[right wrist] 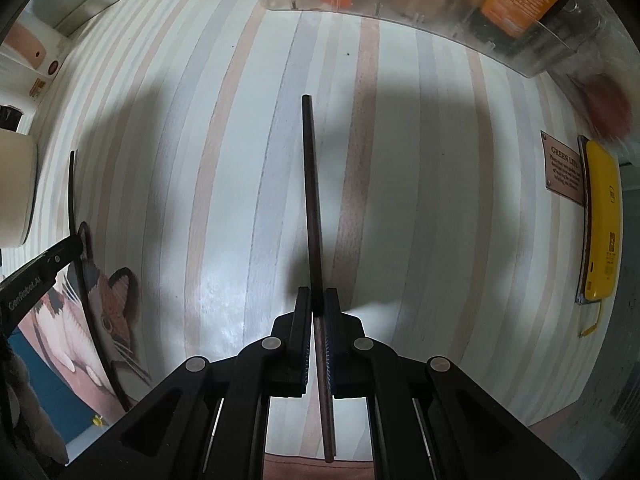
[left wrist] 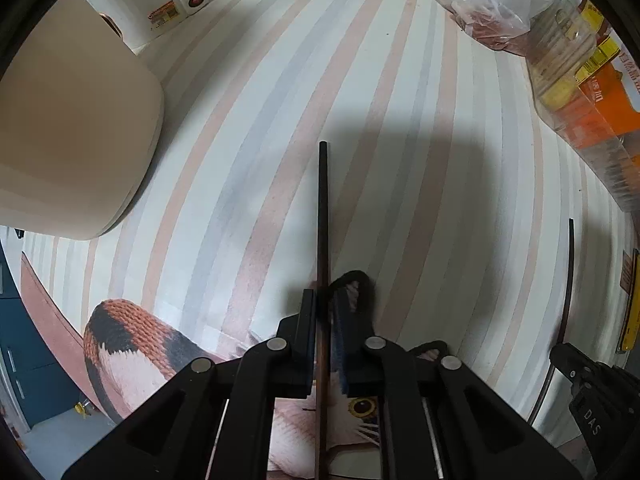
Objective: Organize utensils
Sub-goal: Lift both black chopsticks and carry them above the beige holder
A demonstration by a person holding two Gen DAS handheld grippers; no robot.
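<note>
Your left gripper (left wrist: 323, 312) has its fingers clamped on a dark chopstick (left wrist: 323, 208); your right gripper (right wrist: 318, 304) pinches a second chopstick (right wrist: 311, 200) the same way. Each stick runs straight ahead along its fingers, above the striped tabletop (right wrist: 420, 200). The clear organizer (right wrist: 440, 8) lies beyond the right stick's tip, so your right hand looks nearer.
</note>
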